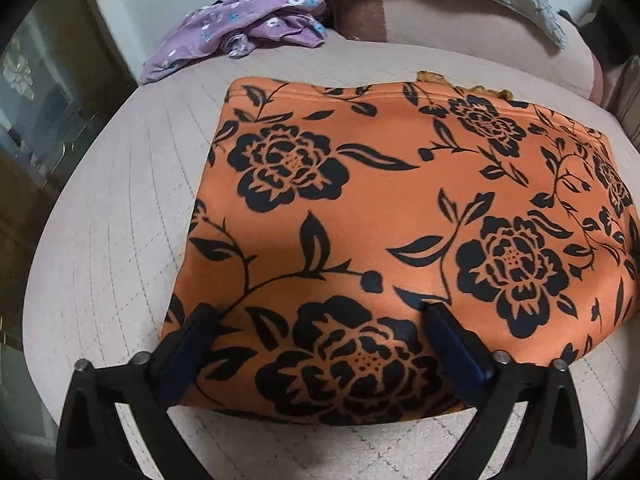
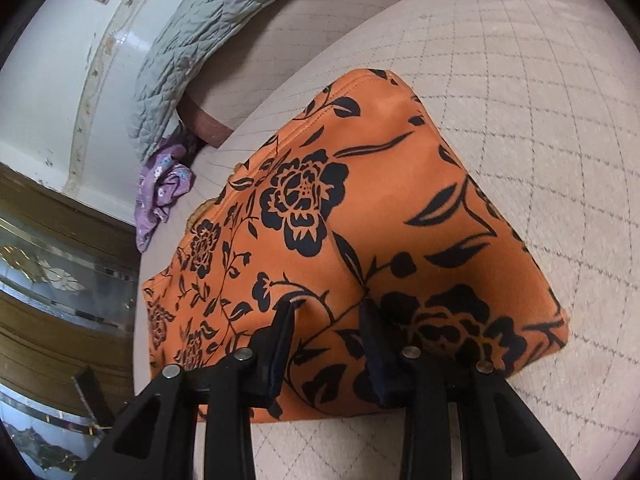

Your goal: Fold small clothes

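An orange garment with black flowers (image 1: pixel 392 216) lies folded flat on the beige quilted bed; it also shows in the right wrist view (image 2: pixel 360 216). My left gripper (image 1: pixel 320 312) is open, its fingers resting over the garment's near left part. My right gripper (image 2: pixel 328 308) is open with a narrower gap, its fingers over the garment's near edge; a fabric ridge runs between them. Neither gripper holds cloth.
A crumpled purple floral garment (image 1: pixel 236 32) lies at the bed's far left corner, also in the right wrist view (image 2: pixel 160 192). A grey quilted blanket (image 2: pixel 192 48) lies over pillows at the head. A brown cabinet with glass (image 2: pixel 60 280) stands beside the bed (image 1: pixel 100 240).
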Motion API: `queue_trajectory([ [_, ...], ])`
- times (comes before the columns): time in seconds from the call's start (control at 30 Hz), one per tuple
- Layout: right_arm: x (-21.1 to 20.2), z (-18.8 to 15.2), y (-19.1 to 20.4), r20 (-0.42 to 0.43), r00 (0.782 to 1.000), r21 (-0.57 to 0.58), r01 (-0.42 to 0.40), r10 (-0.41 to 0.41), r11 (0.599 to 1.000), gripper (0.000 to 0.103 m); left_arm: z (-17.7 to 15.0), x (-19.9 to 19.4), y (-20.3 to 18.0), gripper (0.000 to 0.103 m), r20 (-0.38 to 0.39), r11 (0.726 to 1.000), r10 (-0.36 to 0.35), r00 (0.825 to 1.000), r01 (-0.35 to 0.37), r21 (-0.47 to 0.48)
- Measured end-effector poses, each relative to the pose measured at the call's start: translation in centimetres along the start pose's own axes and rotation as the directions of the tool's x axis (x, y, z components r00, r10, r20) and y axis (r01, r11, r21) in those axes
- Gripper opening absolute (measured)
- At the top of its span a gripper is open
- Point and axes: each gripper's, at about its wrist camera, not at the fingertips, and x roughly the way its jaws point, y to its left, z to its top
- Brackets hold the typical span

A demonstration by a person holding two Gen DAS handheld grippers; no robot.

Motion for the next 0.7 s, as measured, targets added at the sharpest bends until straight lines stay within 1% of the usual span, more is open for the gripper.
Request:
queue_trajectory([
  [0.07,-0.5,-0.2,-0.5,0.002,1.000,0.004,-0.013,0.013,1.000,0.038,-0.5,0.1,0.2,0.103,0.018,1.000,-0.007,1.000,0.006,0.007],
  [0.13,-0.9,-0.5,-0.6,0.004,1.000,0.000,-0.017,0.017,1.000,0.038,-0.7,0.0,-0.1,0.103,0.000,0.999,-0.005,1.000,0.005,0.033],
  [0.2,-2.0,-1.0,-0.5,0.007,1.000,-0.008,-0.016,0.016,1.000,0.038,-1.1,-0.9,0.3,0.103,-0.020,0.999,-0.021,1.000,0.022,0.037],
  [0.23,-2.4,-1.1,-0.6,0.007,1.000,-0.015,-0.018,0.018,1.000,0.038,-1.4,-1.5,0.6,0.103,-0.011,0.999,-0.031,0.999,0.032,0.021],
  [0.3,-3.8,-1.5,-0.6,0.022,0.999,-0.031,-0.034,0.035,0.999,0.040,-2.6,-3.4,1.8,0.103,0.039,0.998,-0.046,0.998,0.048,-0.039],
  [0.33,-4.3,-1.7,-0.6,0.026,0.999,-0.033,-0.046,0.047,0.998,0.049,-2.9,-4.0,2.4,0.103,0.054,0.996,-0.051,0.997,0.054,-0.065],
  [0.4,-5.5,-2.2,-0.6,0.051,0.997,-0.034,-0.061,0.062,0.998,0.061,-3.6,-5.3,4.1,0.103,0.090,0.988,-0.063,0.994,0.074,-0.133],
  [0.5,-6.7,-3.0,-0.1,0.077,0.992,-0.057,-0.096,0.100,0.994,0.061,-4.5,-6.0,6.7,0.103,0.092,0.970,-0.047,0.995,0.067,-0.232],
  [0.6,-6.9,-4.1,0.8,0.079,0.990,-0.071,-0.111,0.117,0.991,0.061,-5.5,-5.9,8.6,0.103,0.078,0.951,-0.070,0.995,0.090,-0.295],
  [0.63,-6.8,-4.4,1.2,0.080,0.990,-0.083,-0.113,0.119,0.990,0.061,-5.5,-5.8,9.0,0.099,0.075,0.948,-0.077,0.994,0.097,-0.303],
  [0.67,-6.6,-4.8,1.9,0.079,0.990,-0.107,-0.112,0.120,0.988,0.061,-5.7,-5.7,9.3,0.086,0.072,0.946,-0.083,0.994,0.101,-0.307],
  [0.7,-6.5,-5.1,2.3,0.075,0.990,-0.122,-0.112,0.122,0.986,0.059,-5.9,-5.6,9.4,0.077,0.067,0.945,-0.089,0.994,0.105,-0.308],
])
